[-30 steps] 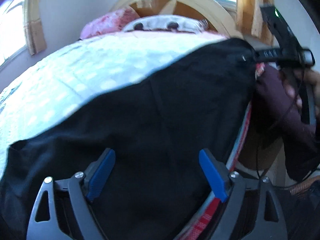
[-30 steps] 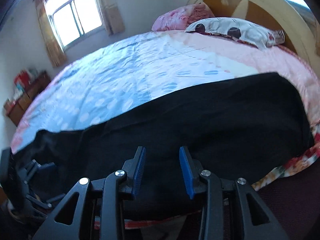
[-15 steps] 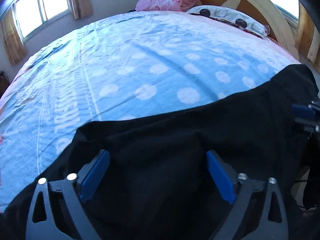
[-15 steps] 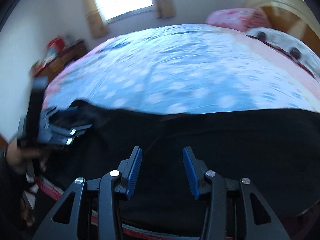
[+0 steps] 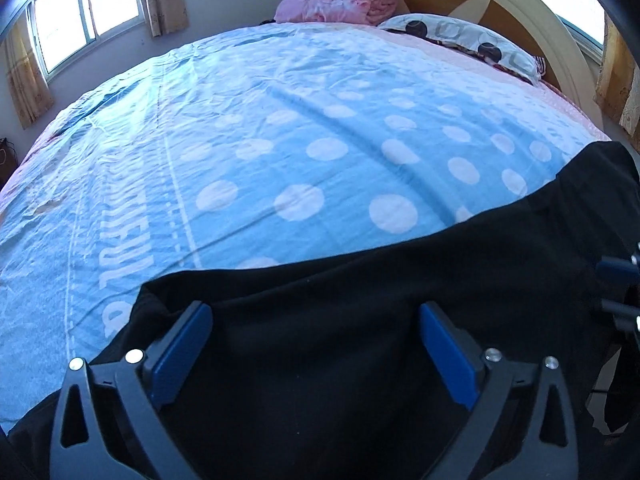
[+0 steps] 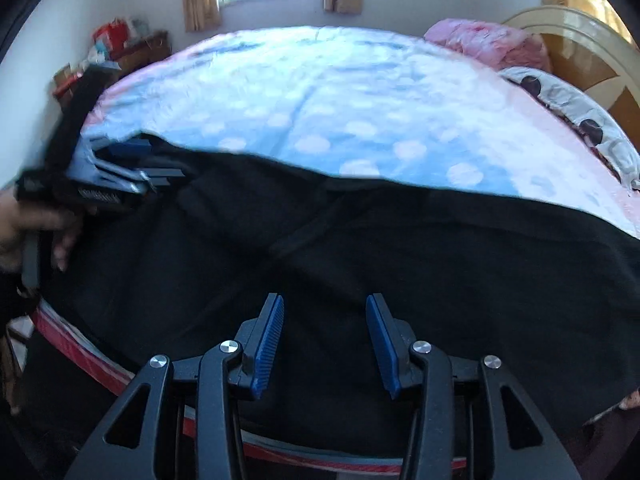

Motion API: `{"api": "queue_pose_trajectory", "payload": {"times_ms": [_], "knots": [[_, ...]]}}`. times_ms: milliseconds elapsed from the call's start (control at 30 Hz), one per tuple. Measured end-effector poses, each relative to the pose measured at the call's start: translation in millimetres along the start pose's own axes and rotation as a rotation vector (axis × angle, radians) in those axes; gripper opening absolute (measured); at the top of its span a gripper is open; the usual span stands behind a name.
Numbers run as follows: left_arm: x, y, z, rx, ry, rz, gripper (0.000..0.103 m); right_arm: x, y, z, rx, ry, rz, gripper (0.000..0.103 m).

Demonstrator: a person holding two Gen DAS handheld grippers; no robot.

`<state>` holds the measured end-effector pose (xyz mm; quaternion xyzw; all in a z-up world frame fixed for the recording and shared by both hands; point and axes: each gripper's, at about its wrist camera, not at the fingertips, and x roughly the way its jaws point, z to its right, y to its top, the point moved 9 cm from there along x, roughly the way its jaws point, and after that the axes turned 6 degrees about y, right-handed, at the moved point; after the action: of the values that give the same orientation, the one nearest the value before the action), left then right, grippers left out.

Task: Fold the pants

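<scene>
Black pants [image 5: 360, 300] lie spread flat along the near edge of the bed; they also show in the right wrist view [image 6: 360, 248]. My left gripper [image 5: 316, 312] is open wide and empty, just above the cloth near its left end. From the right wrist view the left gripper [image 6: 132, 160] sits at the pants' far left corner, held by a hand. My right gripper [image 6: 324, 308] is open and empty over the near hem of the pants. Its fingertips [image 5: 616, 272] show at the right edge of the left wrist view.
The bed has a blue sheet with white dots [image 5: 300, 140]. A pink blanket [image 5: 340, 0] and a spotted pillow [image 5: 460, 36] lie by the wooden headboard [image 5: 500, 4]. A cluttered cabinet [image 6: 120, 52] stands by the window wall. The mattress's red edge [image 6: 80, 340] runs below the pants.
Both grippers have swung round to the left, so their views now face more across the bed. The left gripper has moved to the pants' left end. Both stayed open; the pants lie still.
</scene>
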<state>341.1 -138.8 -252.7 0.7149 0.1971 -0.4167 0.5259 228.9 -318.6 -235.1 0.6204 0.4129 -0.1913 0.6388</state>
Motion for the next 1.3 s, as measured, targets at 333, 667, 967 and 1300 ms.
{"api": "queue_pose_trajectory", "payload": {"times_ms": [333, 667, 967, 1300], "knots": [[-59, -25, -24, -0.105, -0.032, 0.118, 0.103, 31, -23, -65, -0.280, -0.008, -0.085, 0.054], [-63, -80, 11, -0.075, -0.075, 0.086, 0.103, 14, 43, -4, 0.036, 0.151, 0.019, 0.054], [-63, -92, 15, 0.012, 0.007, 0.114, 0.103, 18, 30, 73, 0.149, -0.008, 0.005, 0.054], [-66, -87, 7, -0.009, 0.009, 0.089, 0.103, -37, 16, 141, 0.333, -0.009, 0.101, 0.054]]}}
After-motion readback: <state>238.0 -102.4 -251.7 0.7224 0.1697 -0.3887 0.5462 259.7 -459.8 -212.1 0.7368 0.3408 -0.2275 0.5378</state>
